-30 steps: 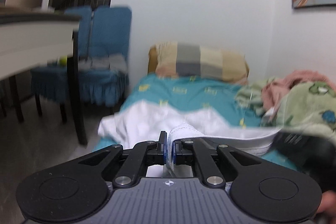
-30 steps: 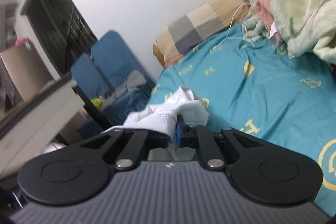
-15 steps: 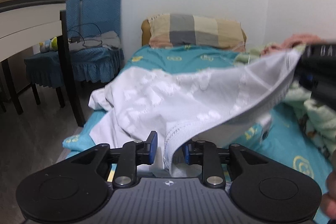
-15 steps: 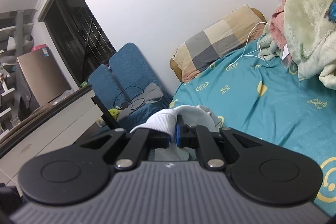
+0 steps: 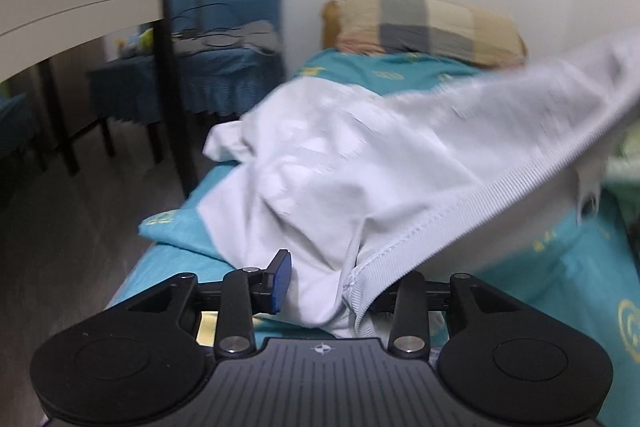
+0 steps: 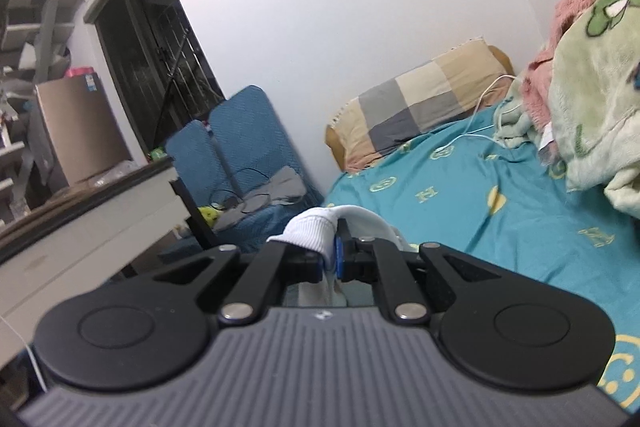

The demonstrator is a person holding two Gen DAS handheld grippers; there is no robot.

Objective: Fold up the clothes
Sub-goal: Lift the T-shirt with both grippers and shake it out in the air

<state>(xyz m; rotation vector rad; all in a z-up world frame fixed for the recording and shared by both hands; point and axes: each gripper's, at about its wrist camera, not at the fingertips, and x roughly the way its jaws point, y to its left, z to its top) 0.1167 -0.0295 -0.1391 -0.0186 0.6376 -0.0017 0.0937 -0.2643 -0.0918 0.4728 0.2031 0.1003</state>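
A white garment (image 5: 360, 155) with a ribbed hem lies across the teal bed sheet (image 5: 560, 267) and stretches up toward the right. My left gripper (image 5: 332, 287) is open, its blue pads wide apart, with the ribbed hem draped loosely between them. My right gripper (image 6: 334, 259) is shut on a ribbed edge of the white garment (image 6: 316, 227) and holds it above the bed (image 6: 520, 211).
A checked pillow (image 6: 420, 107) lies at the head of the bed. A green and pink blanket pile (image 6: 592, 99) sits on the right. A white cable (image 6: 476, 131) lies on the sheet. Blue chairs (image 5: 224, 39) and a desk (image 5: 80, 7) stand left of the bed.
My left gripper has opened and let go of the ribbed hem. The garment is now stretched higher to the right. The right gripper keeps its hold.
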